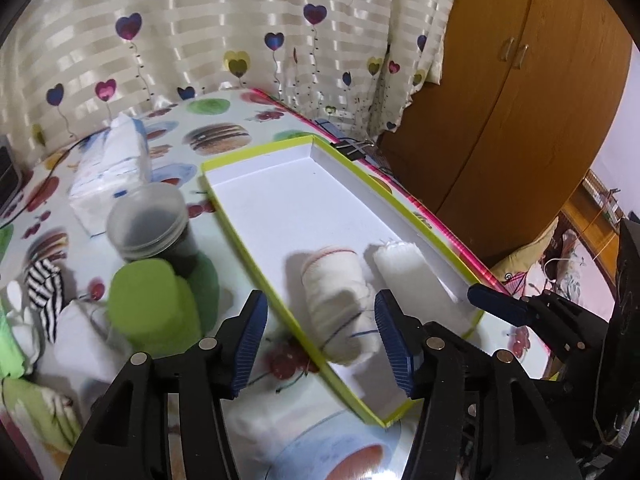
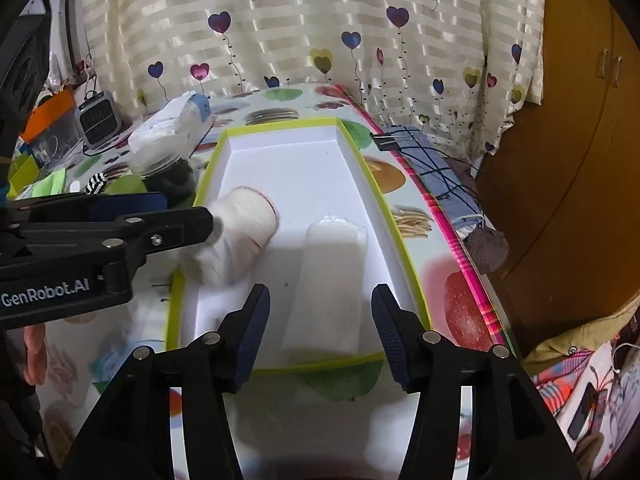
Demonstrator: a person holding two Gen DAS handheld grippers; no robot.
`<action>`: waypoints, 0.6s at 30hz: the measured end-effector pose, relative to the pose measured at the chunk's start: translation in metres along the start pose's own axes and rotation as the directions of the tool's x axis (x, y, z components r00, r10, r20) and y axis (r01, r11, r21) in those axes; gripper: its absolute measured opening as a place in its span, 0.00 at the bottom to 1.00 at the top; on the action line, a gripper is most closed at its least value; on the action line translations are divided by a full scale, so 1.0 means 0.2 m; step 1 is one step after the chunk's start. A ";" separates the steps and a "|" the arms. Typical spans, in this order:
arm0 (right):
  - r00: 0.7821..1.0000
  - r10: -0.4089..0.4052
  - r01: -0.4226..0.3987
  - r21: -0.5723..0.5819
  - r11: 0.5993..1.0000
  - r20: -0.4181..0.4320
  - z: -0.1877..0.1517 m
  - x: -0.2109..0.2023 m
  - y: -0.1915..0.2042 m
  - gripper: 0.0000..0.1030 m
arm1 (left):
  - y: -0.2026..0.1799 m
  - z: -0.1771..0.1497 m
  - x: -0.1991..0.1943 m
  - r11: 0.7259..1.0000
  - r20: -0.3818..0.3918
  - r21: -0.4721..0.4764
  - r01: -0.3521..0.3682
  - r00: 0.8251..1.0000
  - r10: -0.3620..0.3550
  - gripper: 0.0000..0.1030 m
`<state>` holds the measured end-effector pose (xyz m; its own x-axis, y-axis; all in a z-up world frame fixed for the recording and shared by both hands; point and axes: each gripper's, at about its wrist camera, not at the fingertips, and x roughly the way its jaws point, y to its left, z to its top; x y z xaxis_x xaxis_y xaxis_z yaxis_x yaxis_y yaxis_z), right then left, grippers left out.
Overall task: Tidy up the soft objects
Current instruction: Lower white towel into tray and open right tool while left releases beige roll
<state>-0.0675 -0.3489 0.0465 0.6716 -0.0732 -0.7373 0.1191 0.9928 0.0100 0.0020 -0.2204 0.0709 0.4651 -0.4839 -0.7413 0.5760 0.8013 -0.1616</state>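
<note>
— White rolled sock [image 1: 338,304] and rolled towel [image 1: 404,264]: where are they?
— Side by side in the green-rimmed tray [image 1: 256,152].
— And the left gripper [image 1: 320,344]?
— Spread wide, the sock roll lying between its fingers, ungripped.
— The right gripper [image 2: 320,330]?
— Spread too, straddling the towel's near end.

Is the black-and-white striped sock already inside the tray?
No: the striped sock lies on the table, left of the green-rimmed tray, outside it.
</note>
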 end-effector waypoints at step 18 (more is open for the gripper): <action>0.992 0.095 -0.091 -0.059 0.994 0.080 -0.04 -0.15 0.33 0.53 | 0.25 -0.19 -0.34 0.994 0.081 -0.059 -0.091 0.992 0.096 0.57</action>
<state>-0.0854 -0.2811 0.0641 0.7366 0.0144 -0.6762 0.0143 0.9992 0.0369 -0.0264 -0.1333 0.0885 0.5709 -0.4318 -0.6983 0.4907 0.8614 -0.1314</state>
